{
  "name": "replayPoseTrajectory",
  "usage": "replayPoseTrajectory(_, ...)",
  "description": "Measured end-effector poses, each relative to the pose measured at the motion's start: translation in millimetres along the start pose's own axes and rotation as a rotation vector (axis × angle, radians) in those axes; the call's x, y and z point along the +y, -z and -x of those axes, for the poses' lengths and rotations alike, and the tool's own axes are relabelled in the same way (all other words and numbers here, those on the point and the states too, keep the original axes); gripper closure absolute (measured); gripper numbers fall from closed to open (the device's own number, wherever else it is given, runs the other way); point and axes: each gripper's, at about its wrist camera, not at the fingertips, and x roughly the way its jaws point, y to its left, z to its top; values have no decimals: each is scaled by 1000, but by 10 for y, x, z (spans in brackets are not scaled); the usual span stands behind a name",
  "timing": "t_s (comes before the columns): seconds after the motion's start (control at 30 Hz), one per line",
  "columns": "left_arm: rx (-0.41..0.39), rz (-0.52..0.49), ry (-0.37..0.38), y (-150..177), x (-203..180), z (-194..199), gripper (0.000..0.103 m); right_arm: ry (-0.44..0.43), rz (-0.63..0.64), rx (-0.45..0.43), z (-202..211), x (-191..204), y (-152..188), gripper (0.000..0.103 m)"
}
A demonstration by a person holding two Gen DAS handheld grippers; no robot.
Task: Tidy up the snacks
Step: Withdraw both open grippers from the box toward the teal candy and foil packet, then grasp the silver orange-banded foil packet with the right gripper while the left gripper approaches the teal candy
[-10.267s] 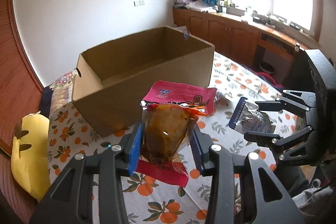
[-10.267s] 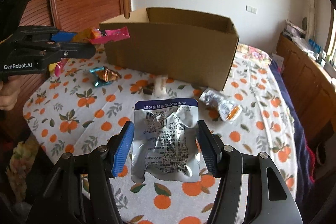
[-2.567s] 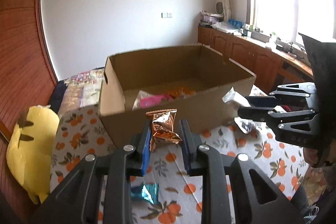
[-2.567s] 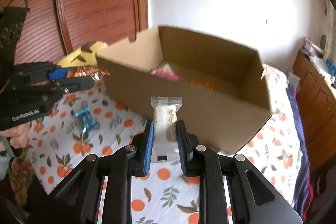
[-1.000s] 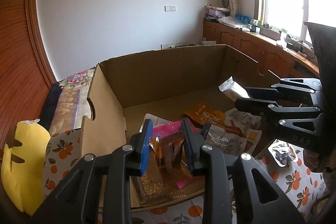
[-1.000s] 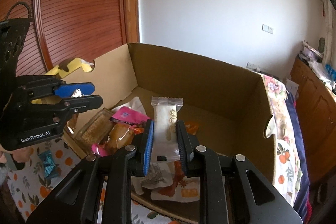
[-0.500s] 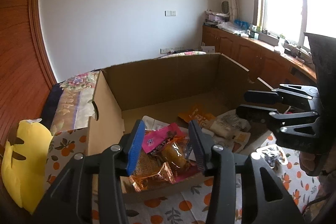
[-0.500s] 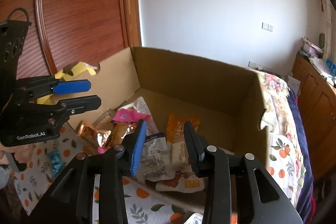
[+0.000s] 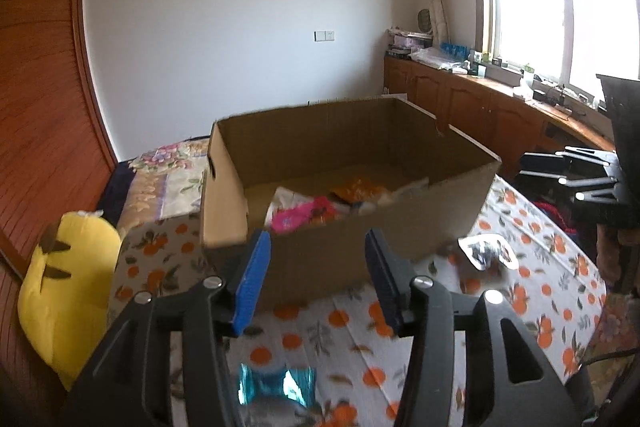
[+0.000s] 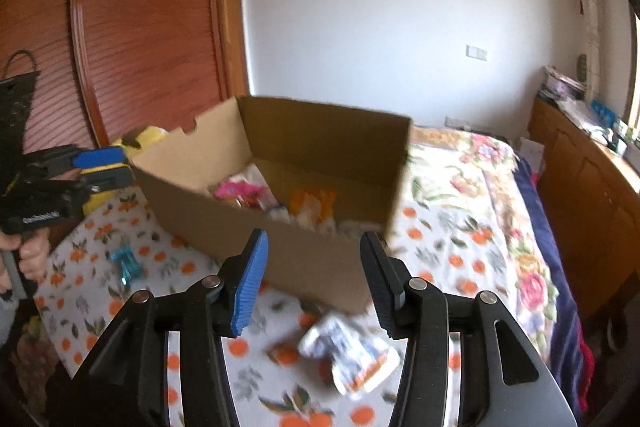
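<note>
An open cardboard box stands on the orange-print tablecloth with several snack packets inside, pink and orange among them. My left gripper is in front of the box's near wall, its jaws opening with nothing between them. My right gripper is also before the box, its jaws opening and empty. A blue-wrapped candy lies on the cloth below the left gripper. A silver packet lies on the cloth near the box's right corner.
A yellow plush pillow sits off the table's left edge. Wooden cabinets run under the window at right, and a floral bedspread lies beyond the table. A hand holds the left gripper's handle.
Both grippers let go of their snacks into the box, opened, and drew back from over the box to in front of its near wall.
</note>
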Motion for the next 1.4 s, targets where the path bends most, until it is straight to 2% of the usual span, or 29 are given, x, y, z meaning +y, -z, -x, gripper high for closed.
replayPoseTrajectory(0.1,24,12,21,189,-35,26,50,9,-16,18,29,-104,177,46)
replayPoseTrajectory(0.17,42,16,20,311,-86,19,49,-1,-28,47,-21,-176,294,38)
replayPoseTrajectory(0.4,94,45,18,689,-137,-51,44,-15,-37,171,-486,-333,567,36)
replayPoseTrajectory(0.63,117,72,2,883,-76,-44,43,-106,-91,243,-806,-477,582,36)
replayPoseTrajectory(0.8,119,106,-2,952,-3,-30,43,-127,-95,299,-961,-485,640,36)
replayPoseTrajectory(1.1,132,137,-38,1058,128,-78,43,-151,-34,324,-774,-286,799,34)
replayPoseTrajectory(1.27,152,168,-39,1128,184,-142,43,-155,15,323,-652,-133,908,26)
replayPoseTrajectory(1.4,144,175,-37,1137,192,-147,43,-161,57,328,-583,-38,961,25)
